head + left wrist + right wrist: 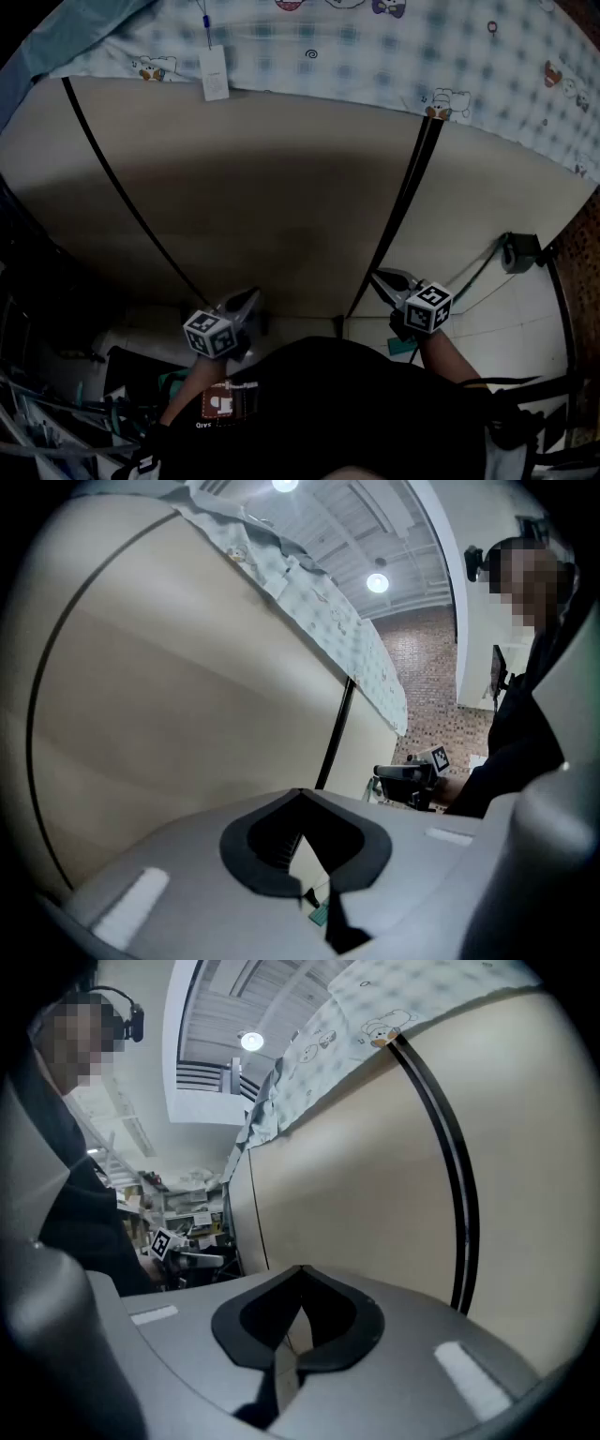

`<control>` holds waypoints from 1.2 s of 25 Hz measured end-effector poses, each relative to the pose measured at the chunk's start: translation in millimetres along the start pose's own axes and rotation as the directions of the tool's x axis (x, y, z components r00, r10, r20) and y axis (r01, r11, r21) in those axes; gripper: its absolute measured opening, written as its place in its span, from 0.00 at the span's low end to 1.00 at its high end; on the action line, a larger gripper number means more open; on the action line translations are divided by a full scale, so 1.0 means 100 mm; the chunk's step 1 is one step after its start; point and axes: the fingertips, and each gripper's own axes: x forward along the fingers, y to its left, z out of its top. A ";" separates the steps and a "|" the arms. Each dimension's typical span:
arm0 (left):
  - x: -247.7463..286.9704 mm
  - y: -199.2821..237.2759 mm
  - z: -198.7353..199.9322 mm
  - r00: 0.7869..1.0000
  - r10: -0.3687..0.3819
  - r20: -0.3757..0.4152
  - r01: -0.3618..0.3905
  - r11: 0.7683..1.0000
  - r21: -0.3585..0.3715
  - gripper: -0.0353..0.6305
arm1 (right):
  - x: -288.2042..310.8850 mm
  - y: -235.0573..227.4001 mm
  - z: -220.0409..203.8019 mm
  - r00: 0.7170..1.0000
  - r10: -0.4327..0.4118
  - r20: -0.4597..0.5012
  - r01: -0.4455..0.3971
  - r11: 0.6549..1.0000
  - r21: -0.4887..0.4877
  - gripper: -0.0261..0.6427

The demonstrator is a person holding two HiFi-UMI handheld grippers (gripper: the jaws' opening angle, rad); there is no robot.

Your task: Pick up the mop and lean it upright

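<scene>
Approach is judged to be the step in hand: the left gripper (251, 294) and right gripper (379, 277) are held shut and empty before a beige panelled wall (281, 187) with black seams. No mop can be made out; it must be found first, then jaws opened.

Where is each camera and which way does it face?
Head view: on the person's head, facing steeply down at the beige panel; shows left tongs, right tongs, dark torso.
Left gripper view: on the left tongs, looking along its shut jaws at the panel; torso at right.
Right gripper view: on the right tongs, same aim, jaws shut; torso at left.
Shared: all show the panel's black strip; each gripper view catches the other tongs.
</scene>
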 end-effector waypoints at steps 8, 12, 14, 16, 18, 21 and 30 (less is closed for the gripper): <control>0.44 -0.43 -0.08 1.000 -0.013 -0.010 0.013 1.000 -0.001 0.04 | -0.48 -0.38 0.02 1.000 -0.019 -0.006 0.019 1.000 -0.007 0.06; 0.71 -0.75 -0.19 0.999 -0.029 -0.016 0.029 1.000 -0.012 0.04 | -0.79 -0.60 -0.02 0.999 -0.031 -0.016 0.031 1.000 0.003 0.06; 0.84 -0.91 -0.26 0.999 -0.040 -0.021 0.040 0.999 -0.018 0.05 | -0.94 -0.71 -0.06 0.999 -0.032 -0.021 0.032 0.999 0.006 0.06; 0.95 -1.05 -0.33 0.998 -0.052 -0.027 0.051 0.998 -0.024 0.05 | -1.09 -0.80 -0.10 0.999 -0.041 -0.027 0.041 0.999 0.008 0.06; 1.05 -1.16 -0.38 0.997 -0.066 -0.035 0.065 0.998 -0.026 0.05 | -1.22 -0.87 -0.11 0.998 -0.050 -0.025 0.050 0.999 0.012 0.06; 1.19 -1.27 -0.41 0.994 -0.095 -0.044 0.094 0.995 -0.027 0.05 | -1.37 -0.97 -0.13 0.997 -0.078 -0.012 0.078 0.997 0.023 0.06; 1.37 -1.15 -0.30 0.978 -0.202 -0.060 0.201 0.979 -0.014 0.05 | -1.39 -0.93 -0.08 0.983 -0.181 -0.001 0.181 0.983 0.033 0.06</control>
